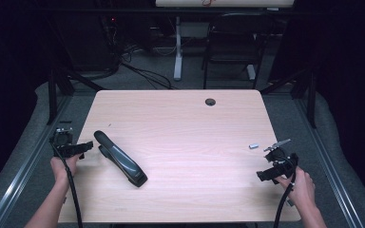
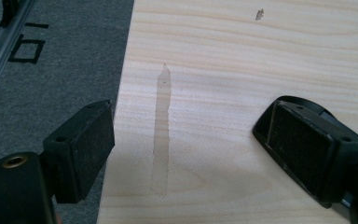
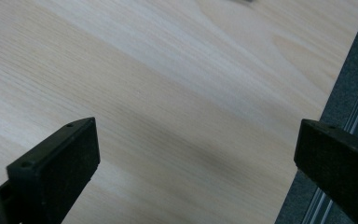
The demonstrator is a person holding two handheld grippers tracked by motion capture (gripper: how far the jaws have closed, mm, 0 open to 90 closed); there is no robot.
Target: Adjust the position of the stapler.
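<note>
A black stapler [image 1: 121,159] lies slantwise on the left part of the light wooden table [image 1: 180,123]. To its left, at the table's left edge, a hand holds my left gripper [image 1: 72,145] open, apart from the stapler. In the left gripper view its gripper [image 2: 189,114] has nothing between the pads, just the table edge and a pale streak [image 2: 162,126] on the wood. My right gripper [image 1: 275,166] is held near the table's right front corner, open wide and empty [image 3: 195,128]. A small grey metal piece [image 1: 253,146] rests just beyond it.
A round cable hole [image 1: 210,101] sits near the table's far edge. Grey floor and metal rails [image 1: 24,161] run along both sides of the table. A dark chair [image 1: 233,47] and a white desk leg [image 1: 177,47] stand behind it.
</note>
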